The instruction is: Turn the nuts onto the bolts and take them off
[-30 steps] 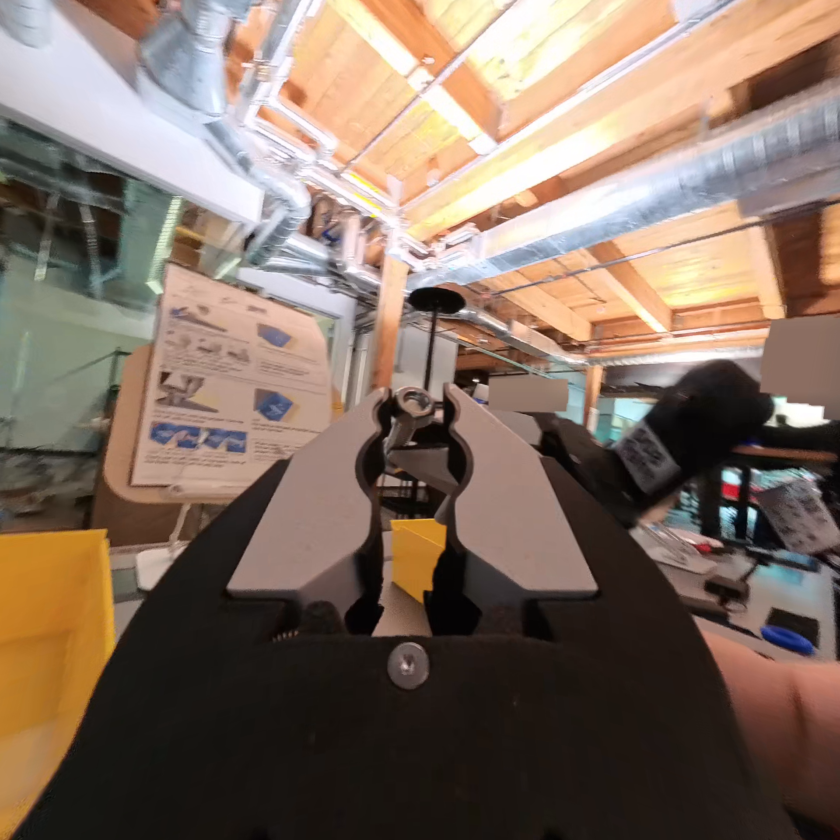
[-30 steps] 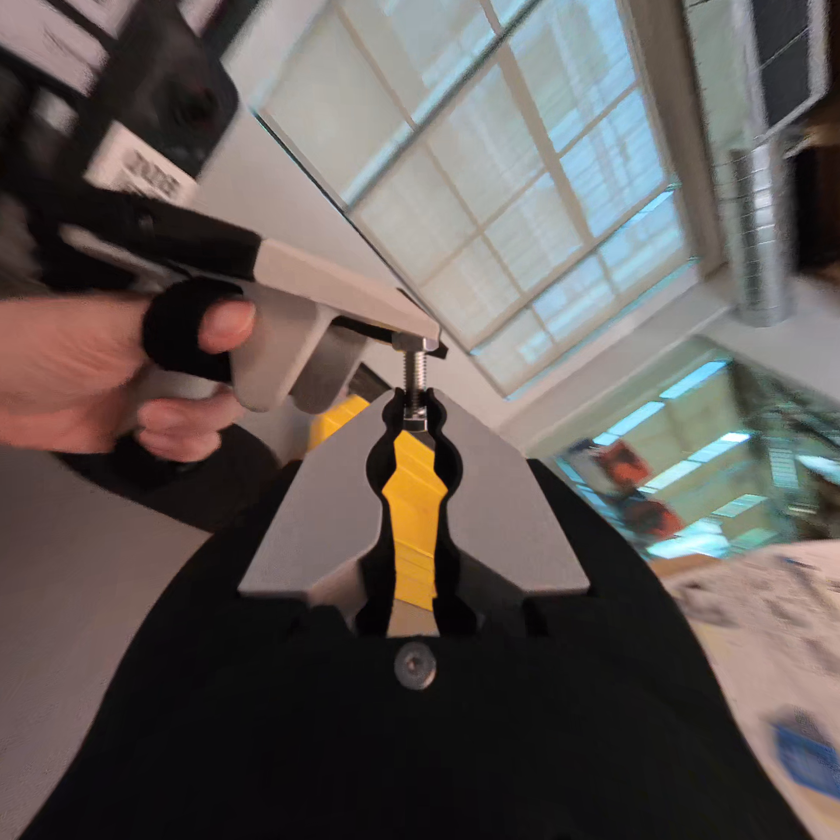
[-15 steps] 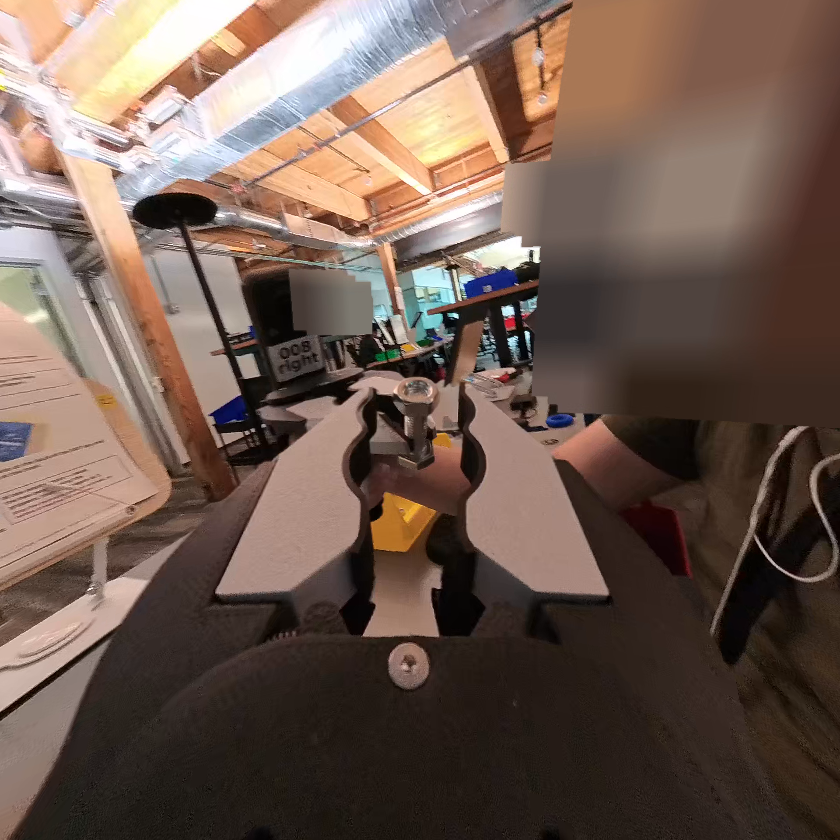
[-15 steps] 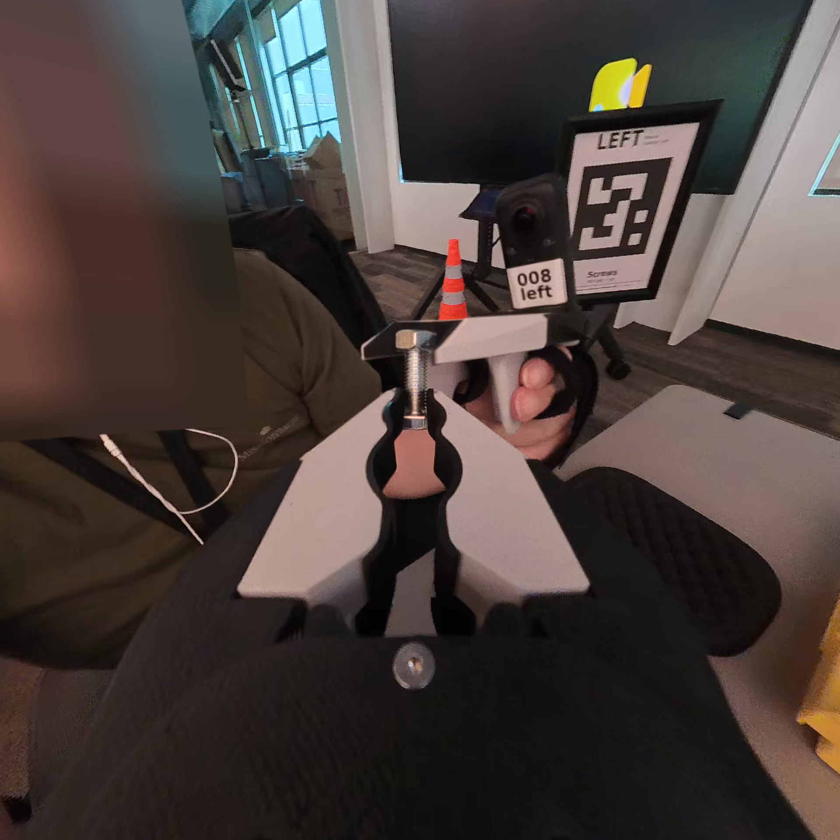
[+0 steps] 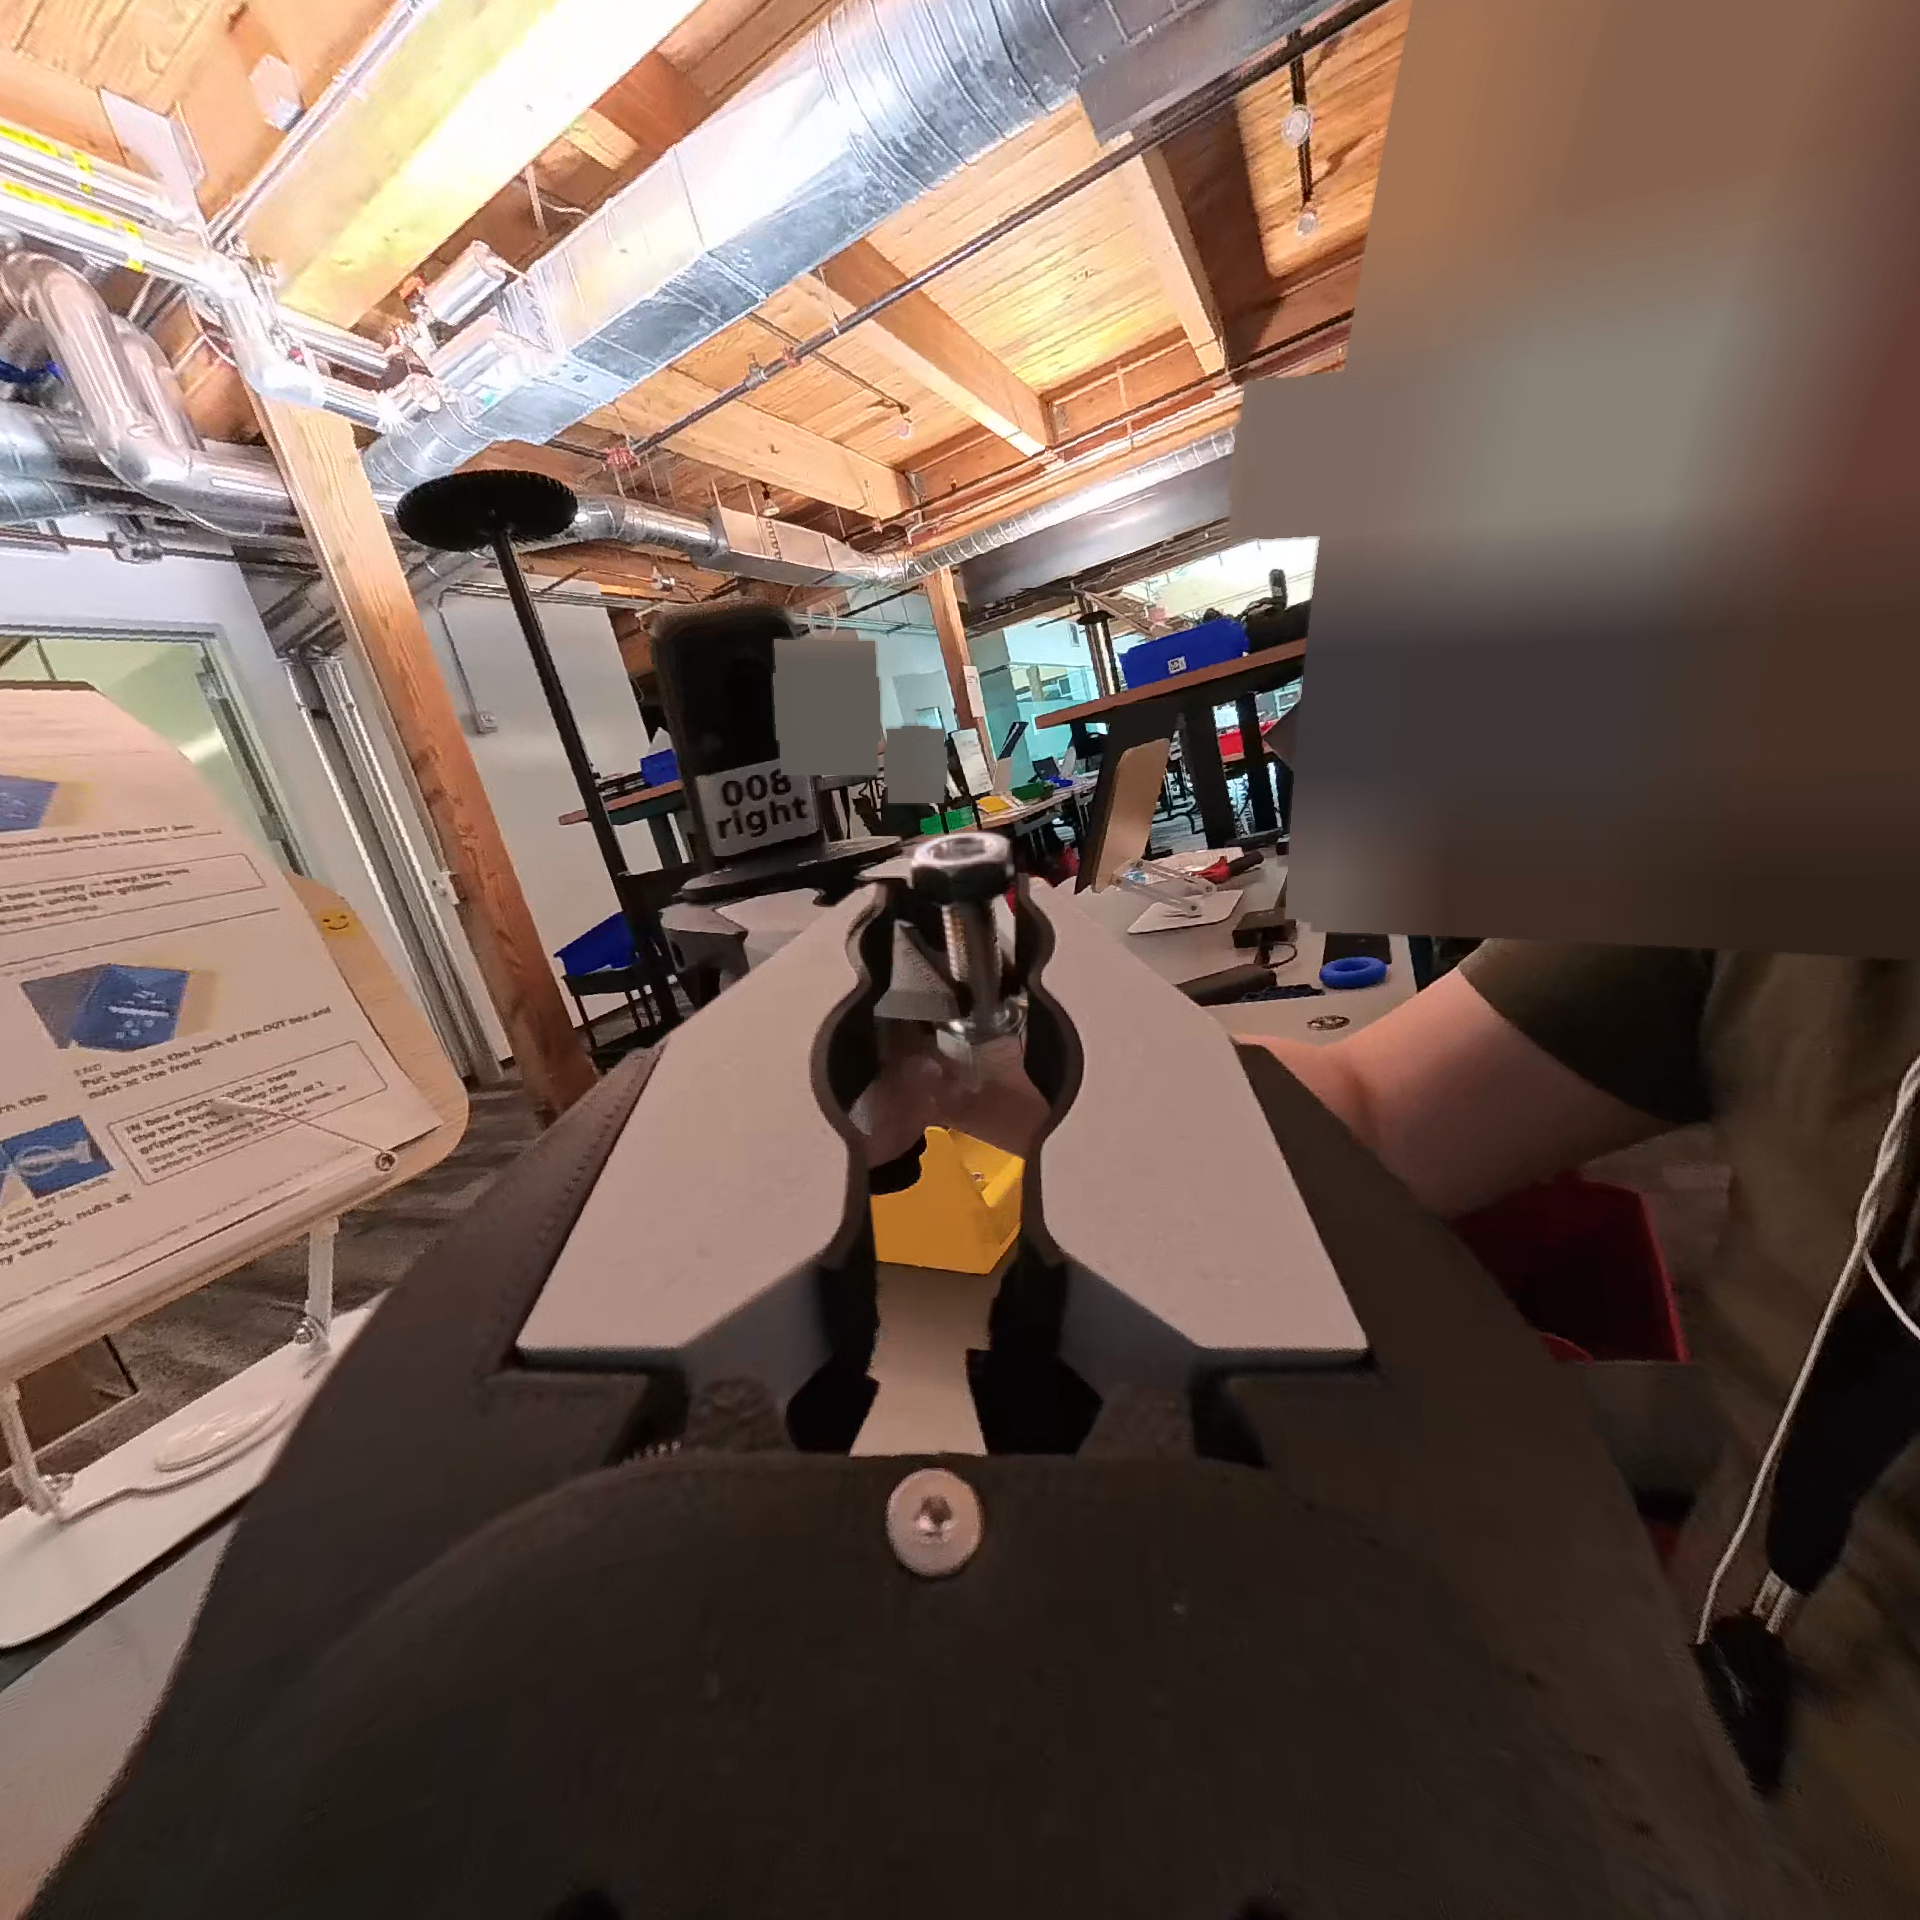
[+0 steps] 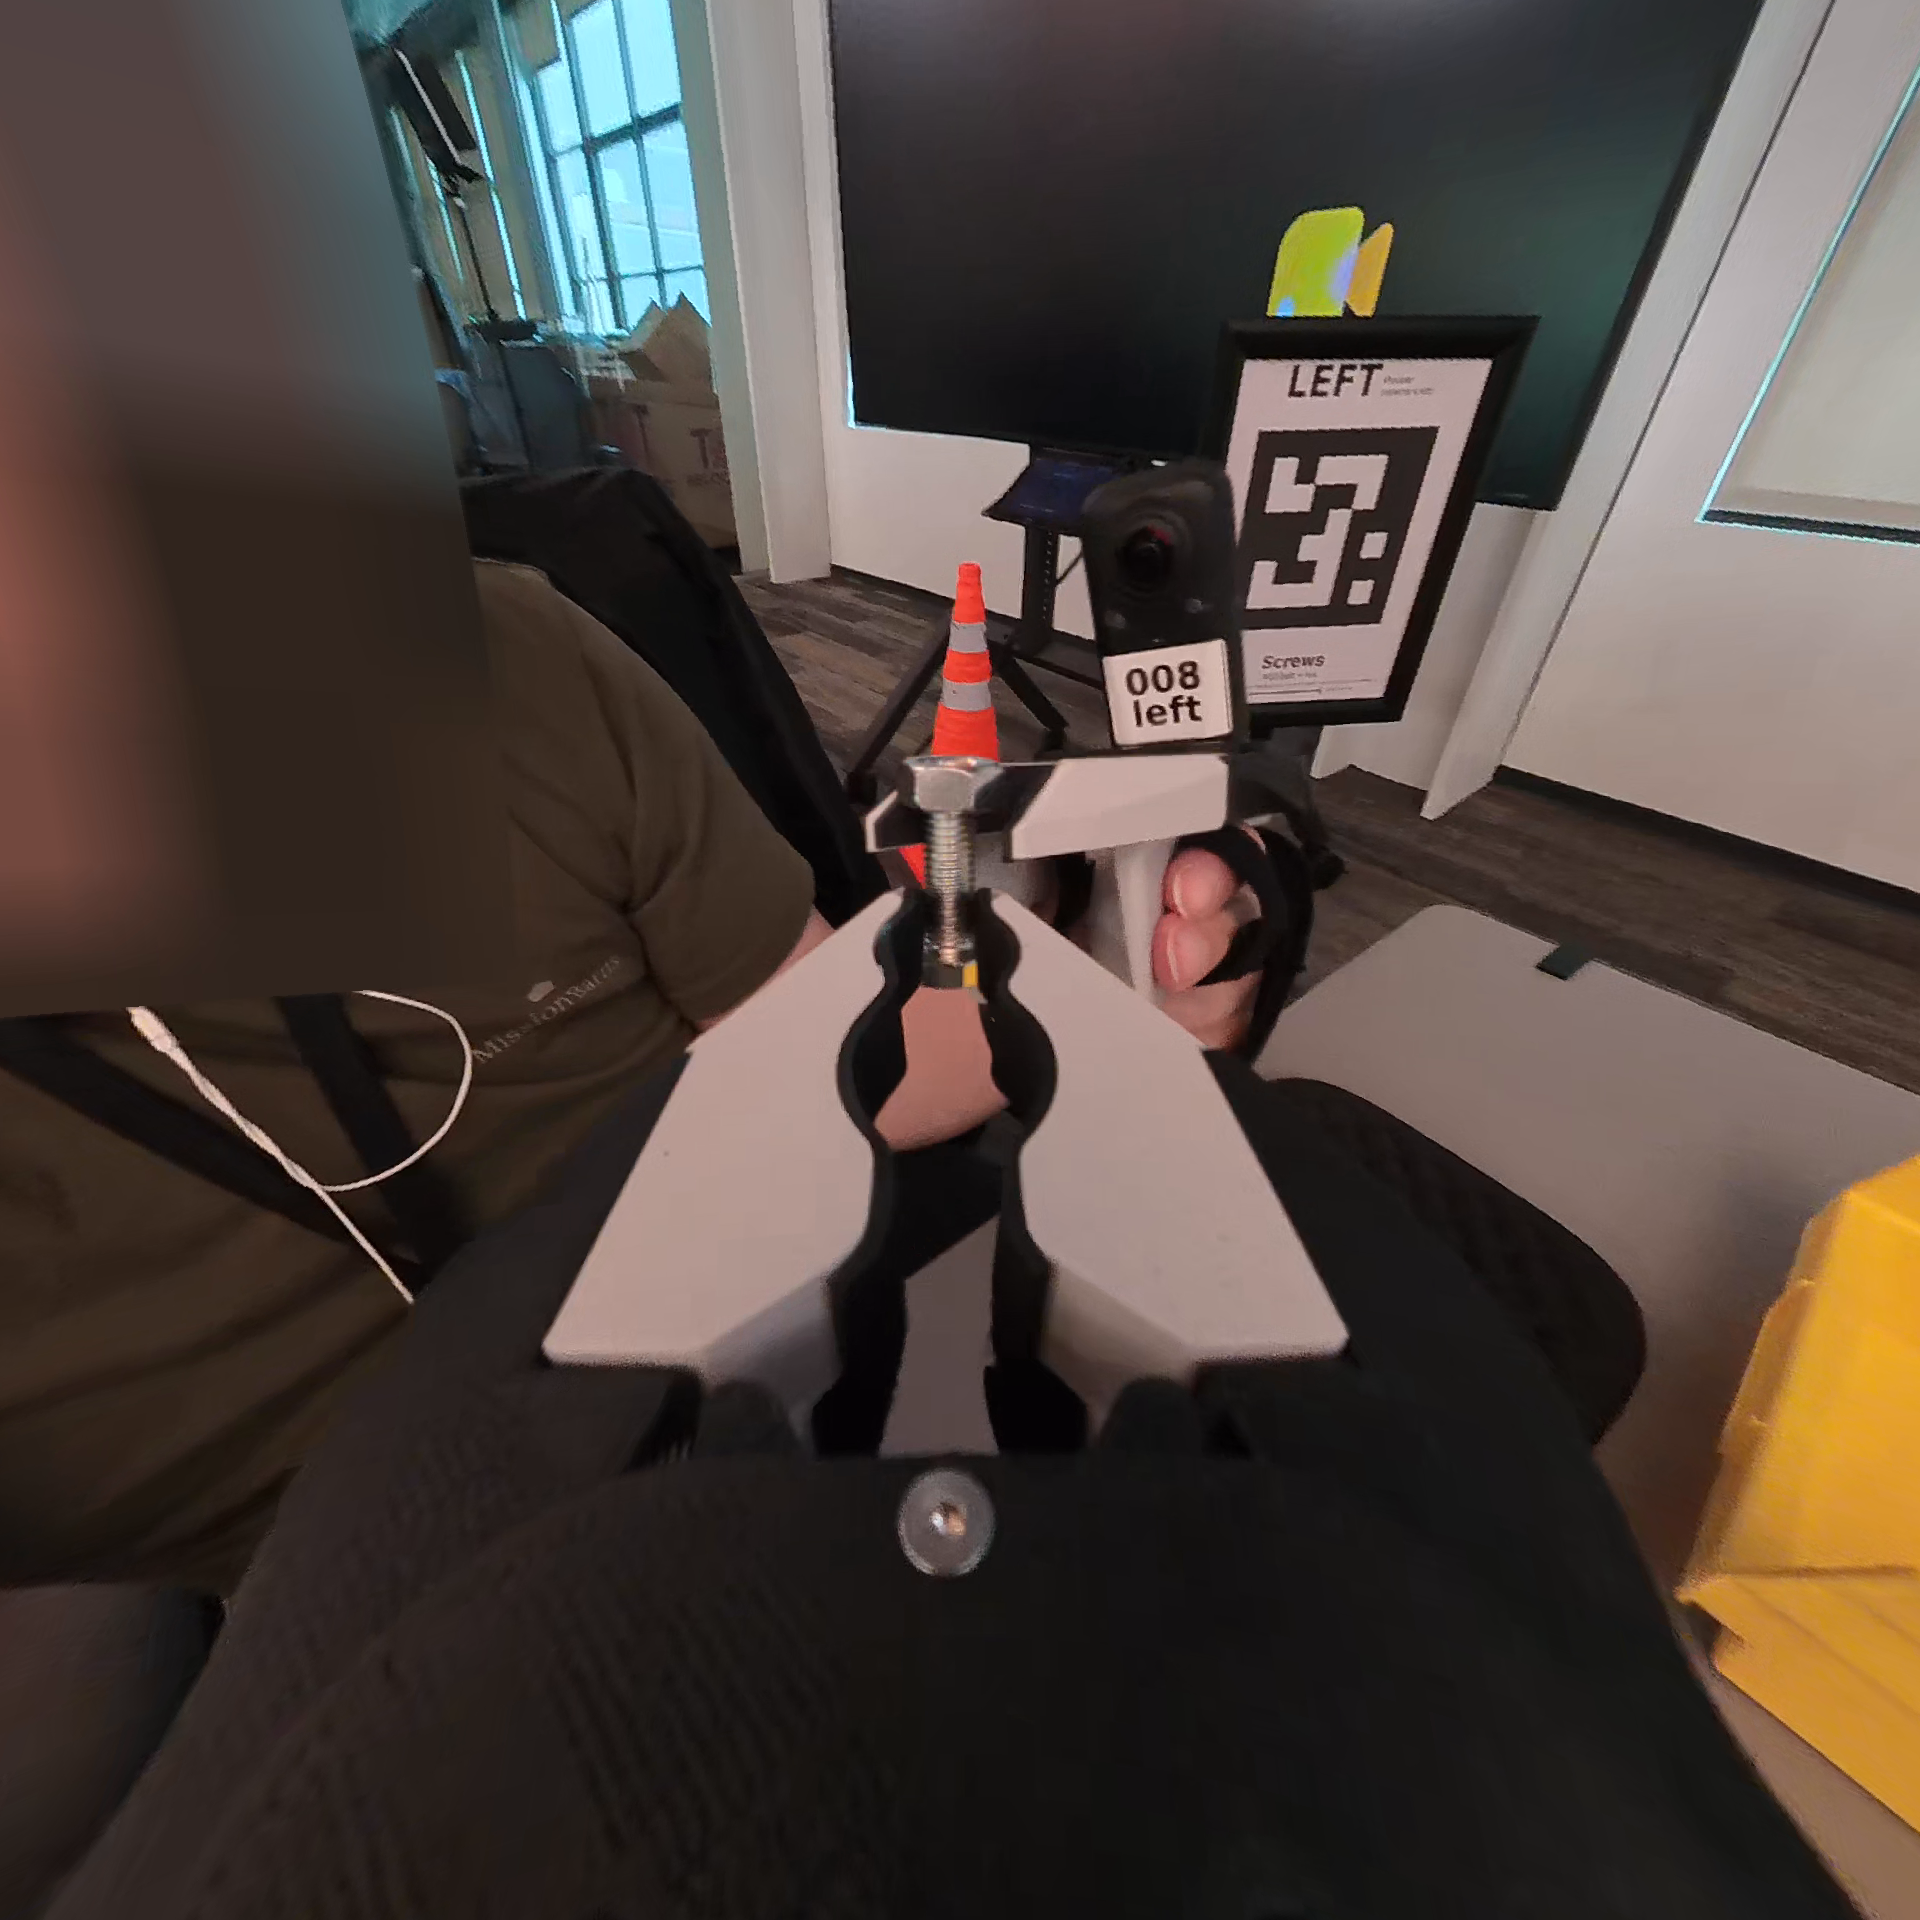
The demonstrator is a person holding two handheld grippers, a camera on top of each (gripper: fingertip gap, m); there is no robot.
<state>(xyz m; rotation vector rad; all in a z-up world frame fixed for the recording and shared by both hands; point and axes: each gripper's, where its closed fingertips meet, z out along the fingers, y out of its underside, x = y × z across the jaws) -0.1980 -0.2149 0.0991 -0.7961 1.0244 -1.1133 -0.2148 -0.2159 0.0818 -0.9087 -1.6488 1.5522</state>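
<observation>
A silver hex bolt [image 5: 961, 868] is held by its head between the grey fingertips of my left gripper [image 5: 961, 883], which is shut on it. The threaded shank [image 5: 975, 961] points down to a nut [image 5: 982, 1023] near its end. My right gripper [image 6: 948, 935] is shut on that nut [image 6: 951, 961], with the shank [image 6: 951, 862] and bolt head [image 6: 948, 784] standing upright above it. The left gripper [image 6: 935, 808] shows across the right wrist view, reaching in from the right, held by a hand [image 6: 1195, 925]. The right gripper's fingertip [image 5: 909, 982] shows behind the bolt.
A yellow bin [image 5: 940, 1216] sits below the grippers and also shows in the right wrist view [image 6: 1829, 1455]. A red bin [image 5: 1579, 1288] is at the right. An instruction board [image 5: 156, 1039] stands at the left. The person's torso [image 6: 312, 1091] is close, and a grey table [image 6: 1558, 1039] lies beyond. The tips of both grippers are at nearly the same place.
Both grippers swung round together from facing the ceiling and the window to facing the room and the person. They kept their hold on the bolt and the nut throughout.
</observation>
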